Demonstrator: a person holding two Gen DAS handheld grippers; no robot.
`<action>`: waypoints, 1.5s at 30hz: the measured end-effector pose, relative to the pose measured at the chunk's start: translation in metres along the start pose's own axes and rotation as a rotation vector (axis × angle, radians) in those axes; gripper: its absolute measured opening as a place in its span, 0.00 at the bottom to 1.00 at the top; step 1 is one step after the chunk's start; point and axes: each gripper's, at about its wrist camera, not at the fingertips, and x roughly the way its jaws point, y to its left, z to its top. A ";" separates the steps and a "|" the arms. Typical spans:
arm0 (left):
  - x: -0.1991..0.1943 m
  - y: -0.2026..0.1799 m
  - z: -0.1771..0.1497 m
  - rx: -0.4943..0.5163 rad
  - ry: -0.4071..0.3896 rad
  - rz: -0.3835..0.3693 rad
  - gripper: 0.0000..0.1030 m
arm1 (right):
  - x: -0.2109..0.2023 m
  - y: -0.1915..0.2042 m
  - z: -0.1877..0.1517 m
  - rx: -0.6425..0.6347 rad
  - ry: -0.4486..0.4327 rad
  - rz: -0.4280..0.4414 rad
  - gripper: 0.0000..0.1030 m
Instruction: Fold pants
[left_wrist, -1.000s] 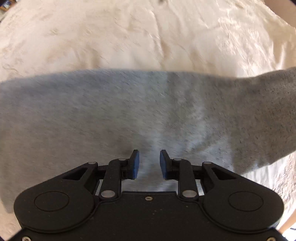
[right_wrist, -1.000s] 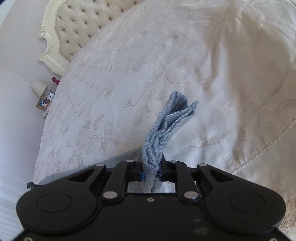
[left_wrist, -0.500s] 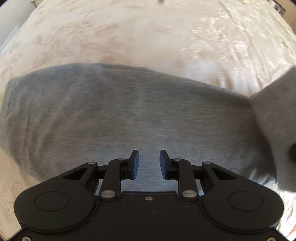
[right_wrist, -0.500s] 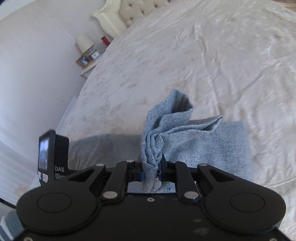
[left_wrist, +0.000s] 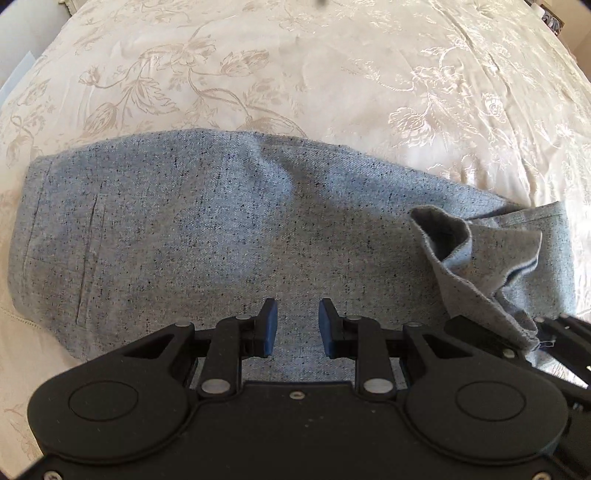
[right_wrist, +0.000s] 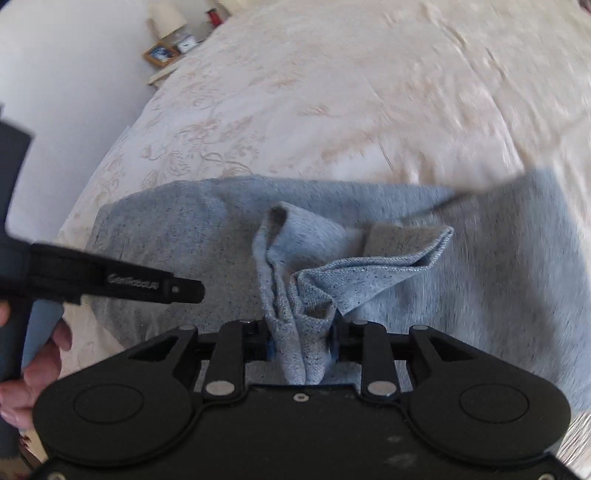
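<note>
- Grey-blue speckled pants (left_wrist: 207, 236): spread flat across bed (left_wrist: 332, 74), lengthwise from left to right in left wrist view; flat seam lines visible near left end.
- Bed: covered with cream bedspread (right_wrist: 332, 92) bearing floral embroidery; visible beyond far edge of pants in both views.
- Left gripper (left_wrist: 297, 328): jaws apart, blue pads (left_wrist: 271, 326) clear of each other, nothing held between; positioned low over middle of pants, near edge closest to camera.
- Right gripper (right_wrist: 301, 341): clamped on bunched hem end of pants (right_wrist: 301, 328); cloth pinched between jaws, rising in crumpled folds ahead of fingers.
- Lifted end (left_wrist: 480, 266): raised off flat layer at right side of left wrist view, open tube of leg showing, draped toward right gripper body at lower right corner.
- Same lifted fold in right wrist view (right_wrist: 369, 266): lying partly back over flat part of pants, hem edge turned up.
- Left gripper body (right_wrist: 110, 284): seen side-on at left of right wrist view, above left part of pants, held by person's hand (right_wrist: 37, 369).
- Bedside items (right_wrist: 166, 51): small framed picture, lamp base, small clock at top left of right wrist view, beside bed; detail blurred.
</note>
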 end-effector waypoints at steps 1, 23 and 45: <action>0.004 0.000 0.002 -0.011 -0.003 0.002 0.33 | -0.003 0.008 0.001 -0.066 -0.014 -0.025 0.29; 0.008 -0.038 0.015 0.010 -0.029 -0.096 0.34 | -0.045 -0.059 0.019 -0.017 -0.069 -0.034 0.33; 0.064 -0.097 0.012 0.156 0.045 0.113 0.47 | -0.047 -0.151 0.023 0.155 -0.043 -0.273 0.34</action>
